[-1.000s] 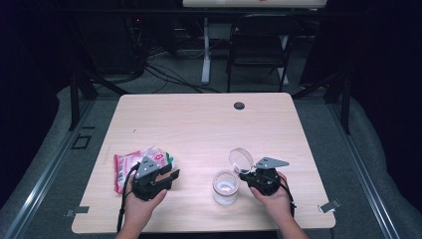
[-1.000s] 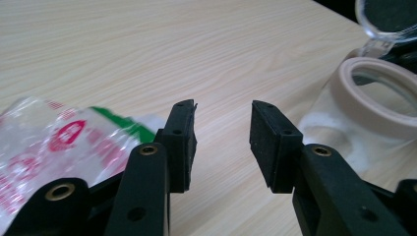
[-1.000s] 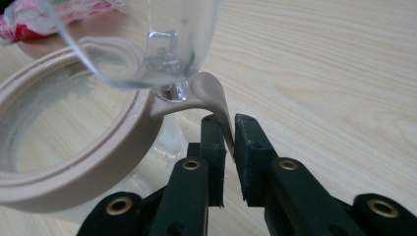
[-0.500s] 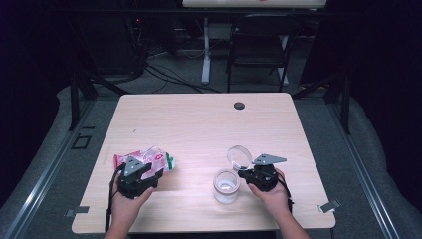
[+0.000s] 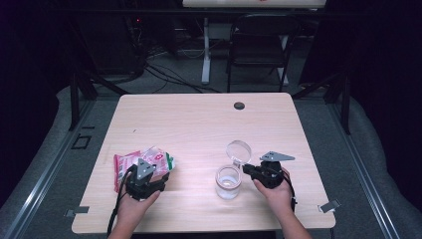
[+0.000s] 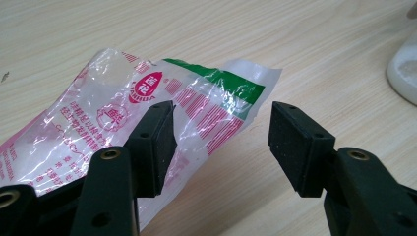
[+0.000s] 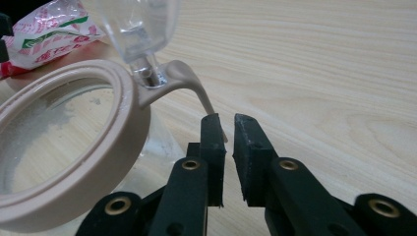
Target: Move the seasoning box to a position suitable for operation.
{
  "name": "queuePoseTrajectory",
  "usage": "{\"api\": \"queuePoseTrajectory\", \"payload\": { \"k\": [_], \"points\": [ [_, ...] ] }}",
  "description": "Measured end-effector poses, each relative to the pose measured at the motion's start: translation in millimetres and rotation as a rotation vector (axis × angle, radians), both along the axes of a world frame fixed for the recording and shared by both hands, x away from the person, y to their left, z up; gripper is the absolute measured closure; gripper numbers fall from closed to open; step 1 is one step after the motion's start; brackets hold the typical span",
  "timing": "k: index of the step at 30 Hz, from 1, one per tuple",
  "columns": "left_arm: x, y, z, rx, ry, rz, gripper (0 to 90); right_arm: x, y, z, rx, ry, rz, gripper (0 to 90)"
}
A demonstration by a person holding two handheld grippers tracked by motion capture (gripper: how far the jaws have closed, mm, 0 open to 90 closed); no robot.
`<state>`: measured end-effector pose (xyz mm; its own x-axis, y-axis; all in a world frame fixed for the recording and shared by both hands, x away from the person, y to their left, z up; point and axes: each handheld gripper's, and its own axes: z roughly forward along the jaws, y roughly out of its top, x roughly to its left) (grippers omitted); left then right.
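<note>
A crinkled clear plastic bag (image 5: 144, 158) printed in red and green lies flat on the wooden table (image 5: 199, 124) at the front left. My left gripper (image 5: 152, 172) hovers at its near edge. Its jaws have just been opening; they stand apart (image 6: 221, 142), with a corner of the bag (image 6: 113, 108) between them and no pad pressing on it. At the front right stands a glass jar (image 5: 228, 181) with a beige rim (image 7: 74, 187) and its clear lid (image 5: 239, 149) flipped up. My right gripper (image 7: 227, 128) is shut on the beige lid tab (image 7: 192, 88).
A black round grommet (image 5: 239, 105) sits near the table's far edge. A folding chair (image 5: 259, 40) and cables stand on the floor beyond. White powder coats the jar's inside (image 7: 44, 137). The jar's side (image 6: 405, 69) shows at the right edge of the left gripper view.
The left gripper's jaws have spread apart and the bag has settled flatter on the table. The right gripper, jar and lid have stayed put.
</note>
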<state>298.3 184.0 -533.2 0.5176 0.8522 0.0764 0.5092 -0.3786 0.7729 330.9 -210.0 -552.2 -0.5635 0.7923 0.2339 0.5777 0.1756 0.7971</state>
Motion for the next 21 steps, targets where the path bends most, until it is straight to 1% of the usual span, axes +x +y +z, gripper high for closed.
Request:
{"api": "queuePoseTrajectory", "payload": {
  "k": [2, 3, 4, 5, 6, 8, 9, 10, 11, 13, 16, 17, 18, 20, 21],
  "points": [
    [1.2, -2.3, -1.4, 0.003, 0.000, -0.004, 42.6, -1.9, 1.3, 0.2, -0.022, -0.007, 0.007, 80.1],
    [1.2, -2.3, -1.4, 0.003, 0.000, -0.004, 42.3, -1.9, 1.3, 0.2, -0.022, -0.007, 0.007, 80.1],
    [2.2, -4.8, -2.7, 0.017, 0.000, -0.005, 42.2, -3.5, 1.4, 0.8, -0.031, -0.010, 0.009, 78.7],
    [2.2, -4.8, -2.7, 0.017, 0.000, -0.005, 42.2, -3.5, 1.4, 0.8, -0.031, -0.010, 0.009, 78.7],
    [3.0, -6.1, -3.6, 0.038, -0.004, -0.009, 42.2, -4.3, 1.7, 0.8, -0.025, -0.012, 0.008, 78.1],
    [4.4, -7.7, -4.7, 0.060, -0.010, -0.010, 42.2, -5.9, 1.0, 1.0, -0.029, -0.017, 0.011, 76.7],
    [5.6, -8.9, -5.9, 0.070, -0.012, -0.003, 42.2, -6.7, 1.0, 0.9, -0.026, -0.019, 0.012, 76.3],
    [6.7, -9.5, -6.8, 0.087, -0.018, 0.004, 42.2, -8.1, 0.4, 1.2, -0.033, -0.021, 0.010, 76.0],
    [8.7, -10.2, -8.5, 0.111, -0.023, 0.021, 42.3, -10.1, -1.0, 1.1, -0.026, -0.025, 0.011, 75.5],
    [11.8, -10.5, -10.7, 0.138, -0.023, 0.027, 42.4, -12.0, -2.8, 1.5, -0.027, -0.029, 0.007, 75.2],
    [14.1, -11.2, -12.3, 0.139, -0.020, 0.030, 42.3, -13.6, -5.3, 1.5, -0.021, -0.030, 0.001, 74.9],
    [16.4, -12.6, -13.9, 0.154, -0.023, 0.032, 42.2, -15.6, -8.3, 1.6, -0.017, -0.029, -0.007, 74.8],
    [17.6, -13.3, -14.6, 0.160, -0.021, 0.032, 42.2, -16.2, -9.4, 1.9, -0.021, -0.028, -0.007, 74.8],
    [19.7, -14.9, -16.6, 0.172, -0.027, 0.037, 41.1, -18.0, -11.1, 1.7, -0.011, -0.031, -0.014, 74.4],
    [19.7, -14.9, -16.6, 0.172, -0.027, 0.037, 40.4, -18.8, -11.9, 1.7, -0.010, -0.032, -0.015, 74.3]
  ]
}}
